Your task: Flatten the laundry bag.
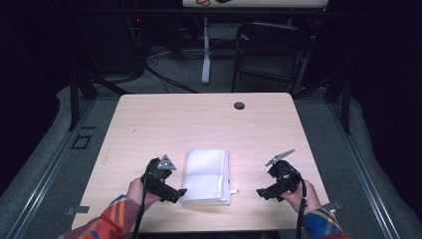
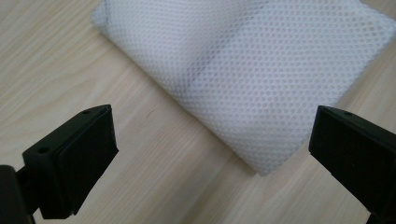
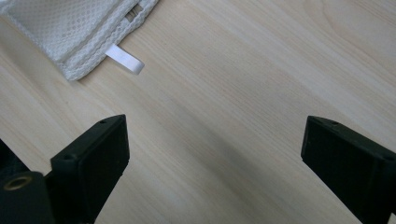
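Direction: we see the folded mesh bag (image 1: 207, 175) lying flat with its long axis going from the near edge of the table (image 1: 164, 119) toward the far edge, a little tilted in the high view.
Tab: a small white tab (image 3: 124, 59) sticks out from the bag's near right corner and points toward the right claw (image 1: 261, 191).
Position: the bag is on the near half of the table, between our two claws.
Look: it is white netting with fine holes, folded in layers; in the left gripper view (image 2: 243, 70) a darker fold line crosses it, and in the right gripper view (image 3: 70, 28) we see a stitched, wavy border along the edge.
Left claw: the left claw (image 1: 180, 192) is released, its jaws stand wide, just beside the bag's near left corner, which lies between them in its own view.
Right claw: it is also released, jaws wide over bare wood, near the tab but apart from it.
Room: the far half of the table is bare except for a small dark round hole (image 1: 239, 105); the bag's near end is close to the near edge.
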A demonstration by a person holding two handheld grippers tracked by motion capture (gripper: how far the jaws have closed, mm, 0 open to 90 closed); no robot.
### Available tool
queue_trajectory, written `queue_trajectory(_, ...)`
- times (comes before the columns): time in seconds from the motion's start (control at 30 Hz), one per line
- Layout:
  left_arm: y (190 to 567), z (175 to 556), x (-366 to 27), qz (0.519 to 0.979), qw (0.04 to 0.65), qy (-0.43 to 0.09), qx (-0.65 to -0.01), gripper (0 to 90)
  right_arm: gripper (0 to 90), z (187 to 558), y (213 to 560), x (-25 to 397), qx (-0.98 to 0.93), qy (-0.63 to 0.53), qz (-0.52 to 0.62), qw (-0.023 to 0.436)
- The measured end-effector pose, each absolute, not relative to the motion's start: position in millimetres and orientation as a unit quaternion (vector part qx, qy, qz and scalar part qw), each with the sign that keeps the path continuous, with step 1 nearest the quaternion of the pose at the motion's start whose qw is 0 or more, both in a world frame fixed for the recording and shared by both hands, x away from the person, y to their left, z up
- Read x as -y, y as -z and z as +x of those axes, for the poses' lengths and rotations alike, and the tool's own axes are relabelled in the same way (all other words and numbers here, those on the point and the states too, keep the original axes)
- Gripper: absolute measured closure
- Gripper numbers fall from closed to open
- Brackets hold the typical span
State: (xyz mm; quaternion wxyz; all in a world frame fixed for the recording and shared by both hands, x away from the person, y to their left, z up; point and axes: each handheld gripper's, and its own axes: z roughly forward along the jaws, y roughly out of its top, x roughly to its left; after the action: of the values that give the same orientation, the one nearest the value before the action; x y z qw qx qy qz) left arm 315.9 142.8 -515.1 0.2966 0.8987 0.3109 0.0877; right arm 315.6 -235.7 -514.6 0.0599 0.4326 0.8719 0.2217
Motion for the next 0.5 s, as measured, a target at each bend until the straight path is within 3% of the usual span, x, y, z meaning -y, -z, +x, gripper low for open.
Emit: queue_trajectory(0.5, 525.7, 307.3, -96.5, 0.927, 0.285, -0.069, -0.232, 11.2, 8.0, 319.7, 520.8, 222.3, -0.887, -0.204, 0.411, 0.043)
